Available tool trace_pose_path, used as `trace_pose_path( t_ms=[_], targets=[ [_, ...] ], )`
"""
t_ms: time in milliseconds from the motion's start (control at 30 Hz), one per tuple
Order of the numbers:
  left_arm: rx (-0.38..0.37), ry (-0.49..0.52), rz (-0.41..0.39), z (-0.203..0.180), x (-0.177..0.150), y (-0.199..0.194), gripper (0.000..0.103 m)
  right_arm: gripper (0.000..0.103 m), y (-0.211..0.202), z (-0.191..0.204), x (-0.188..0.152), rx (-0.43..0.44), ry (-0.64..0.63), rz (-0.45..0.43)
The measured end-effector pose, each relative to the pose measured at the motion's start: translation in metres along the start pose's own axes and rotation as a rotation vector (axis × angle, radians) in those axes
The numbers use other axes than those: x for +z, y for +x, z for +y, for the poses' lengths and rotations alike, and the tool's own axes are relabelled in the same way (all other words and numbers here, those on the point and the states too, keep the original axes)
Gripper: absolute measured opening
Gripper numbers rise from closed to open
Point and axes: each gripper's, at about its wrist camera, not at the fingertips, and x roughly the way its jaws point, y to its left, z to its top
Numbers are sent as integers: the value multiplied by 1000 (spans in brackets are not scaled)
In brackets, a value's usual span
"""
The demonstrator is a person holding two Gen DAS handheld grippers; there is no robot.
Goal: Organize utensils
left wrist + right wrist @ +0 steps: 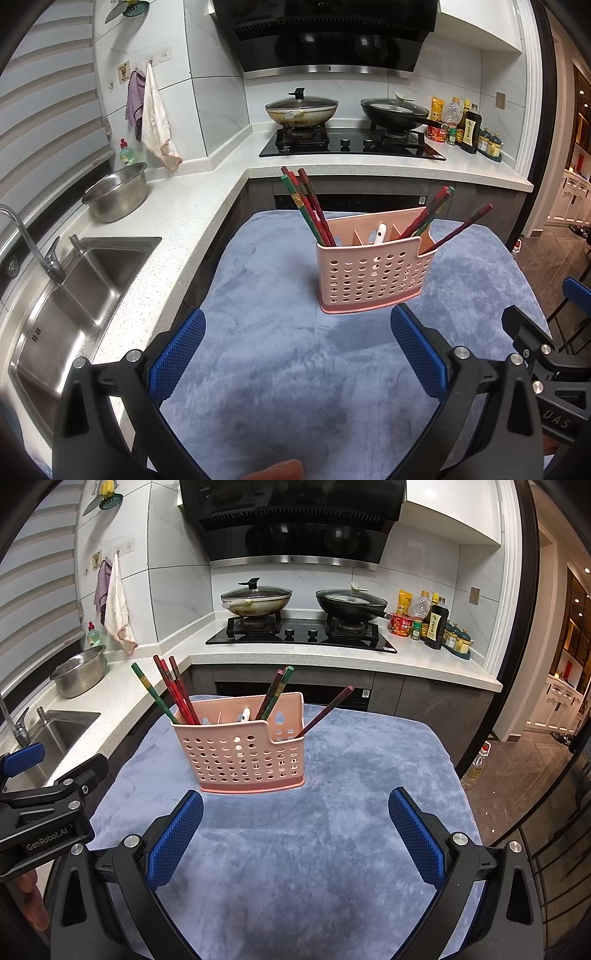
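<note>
We see a table draped in a plush blue-grey cloth (332, 834), which covers the whole top and falls over its edges. Directly on the cloth stands one pink perforated utensil holder (243, 753) (373, 277), upright on its flat base; relative to this holder, the cloth lies bare in front and to both sides. Behind the holder, we see the far edge of the cloth just before the kitchen cabinets.

Bare cloth (295, 849) before pink caddy (243, 757), leaning chopsticks (173, 694) above
</note>
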Motion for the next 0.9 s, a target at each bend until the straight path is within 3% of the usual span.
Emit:
trace_pose_path(
  t_ms=[900],
  targets=[
    [-1,-9,19,1,2,4,96,96,2,0,-3,5,-10,6]
  ],
)
